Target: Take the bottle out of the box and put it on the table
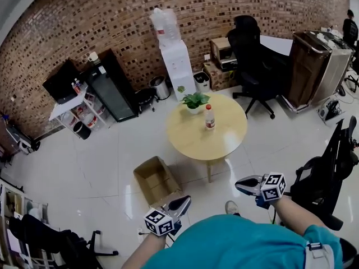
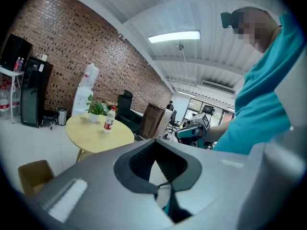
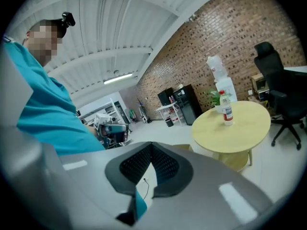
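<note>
1. The left gripper (image 1: 183, 202) has its jaws closed on each other with nothing between them. It is held low at the person's left, tips pointing toward the box.
2. The right gripper (image 1: 241, 184) also has its jaws pressed together and carries nothing. It sits at the person's right, level with the table's foot.
3. Both grippers are close to the person's teal shirt (image 1: 235, 242) and well apart from the bottle.
4. The box (image 1: 156, 179) is cardboard, open at the top, and stands on the white floor just ahead of the left gripper, beside the table's foot.
5. The table (image 1: 188, 139) is round with a pale wood top, beyond the box.
6. The bottle (image 1: 210, 117) stands upright on the table, toward its far side. It is clear with a red cap and a red label.
7. A plant (image 1: 194, 101) in a white pot stands on the table's far edge, just beside the bottle.
8. Farther back, a water dispenser (image 1: 175, 55) stands against the brick wall. A black fridge (image 1: 109, 88) is to its left and a black chair (image 1: 252, 52) to its right.
</note>
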Demonstrator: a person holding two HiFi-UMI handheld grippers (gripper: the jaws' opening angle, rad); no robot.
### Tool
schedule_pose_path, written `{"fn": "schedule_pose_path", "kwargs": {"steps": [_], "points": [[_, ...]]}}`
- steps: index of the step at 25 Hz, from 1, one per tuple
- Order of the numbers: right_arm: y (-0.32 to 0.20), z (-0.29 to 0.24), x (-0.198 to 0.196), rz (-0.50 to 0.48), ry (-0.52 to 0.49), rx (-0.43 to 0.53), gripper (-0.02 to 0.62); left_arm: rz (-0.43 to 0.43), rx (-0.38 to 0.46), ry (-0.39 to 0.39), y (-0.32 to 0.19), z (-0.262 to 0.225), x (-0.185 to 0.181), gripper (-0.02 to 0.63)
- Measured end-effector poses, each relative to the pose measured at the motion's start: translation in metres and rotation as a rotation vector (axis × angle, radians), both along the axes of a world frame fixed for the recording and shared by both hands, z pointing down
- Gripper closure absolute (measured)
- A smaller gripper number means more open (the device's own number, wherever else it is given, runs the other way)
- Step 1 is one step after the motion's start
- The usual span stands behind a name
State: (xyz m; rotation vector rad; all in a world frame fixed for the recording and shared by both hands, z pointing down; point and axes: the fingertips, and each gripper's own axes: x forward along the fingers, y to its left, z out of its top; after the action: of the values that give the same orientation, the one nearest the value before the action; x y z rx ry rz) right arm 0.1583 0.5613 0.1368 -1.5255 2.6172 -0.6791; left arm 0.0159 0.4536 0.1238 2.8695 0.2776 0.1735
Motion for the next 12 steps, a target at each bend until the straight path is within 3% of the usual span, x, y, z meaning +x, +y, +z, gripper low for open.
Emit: {"fn": "schedule_pose_path", "kwargs": {"steps": [3,7,12], "points": [[0.014,-0.018,-0.025,0.020,-0.045,0.018,0.594,0.001,-0.028,0.007,0.017,-0.007,-0.016,0.606],[0.036,-0.068,-0.062,-0.002,0.027,0.046,0.594,0.007,-0.048,0.030,0.042,-0.042,-0.042,0.606],[0.074,-0.108,-0.039,-0.025,0.044,0.099,0.594,-0.023,-0.008,0.052,0.075,-0.078,-0.030,0.606]]}}
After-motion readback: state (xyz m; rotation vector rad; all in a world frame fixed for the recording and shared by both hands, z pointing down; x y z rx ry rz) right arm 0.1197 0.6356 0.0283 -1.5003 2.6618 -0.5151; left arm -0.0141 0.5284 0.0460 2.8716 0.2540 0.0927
